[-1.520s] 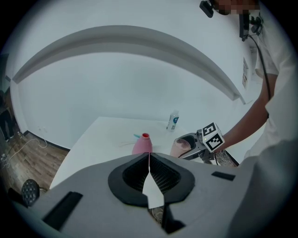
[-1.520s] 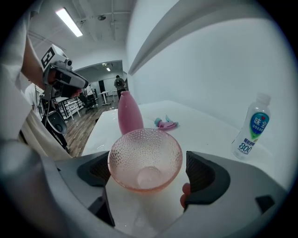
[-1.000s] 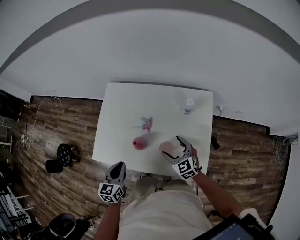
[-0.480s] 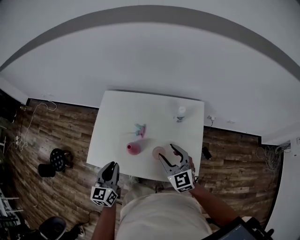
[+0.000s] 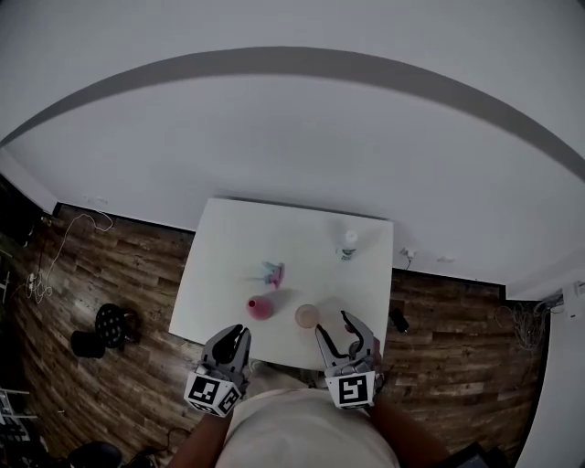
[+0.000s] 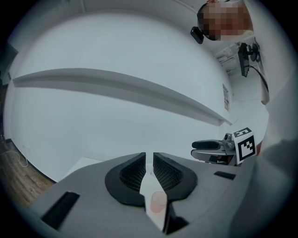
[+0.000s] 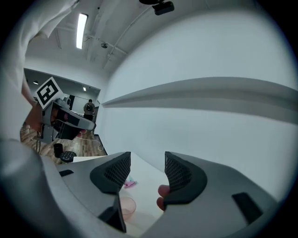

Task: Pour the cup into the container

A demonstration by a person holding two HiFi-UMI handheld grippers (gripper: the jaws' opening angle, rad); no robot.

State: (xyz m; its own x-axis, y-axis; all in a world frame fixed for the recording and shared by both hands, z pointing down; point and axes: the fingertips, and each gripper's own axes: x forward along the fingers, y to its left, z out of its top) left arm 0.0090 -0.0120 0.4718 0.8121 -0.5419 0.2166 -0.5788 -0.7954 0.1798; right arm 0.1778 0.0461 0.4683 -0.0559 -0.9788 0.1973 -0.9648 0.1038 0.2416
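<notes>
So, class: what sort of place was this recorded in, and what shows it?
Probably an indoor lab or studio space. A single white table stands on a wood-plank floor beside a bare white wall. Loose cables trail across the floor, and a strip light sits on the ceiling.

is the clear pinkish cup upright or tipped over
Upright: in the right gripper view the clear pinkish cup stands on the white table with its round mouth facing up.

Lab (white table [image 5: 228,260], ceiling camera [image 7: 160,6])
</notes>
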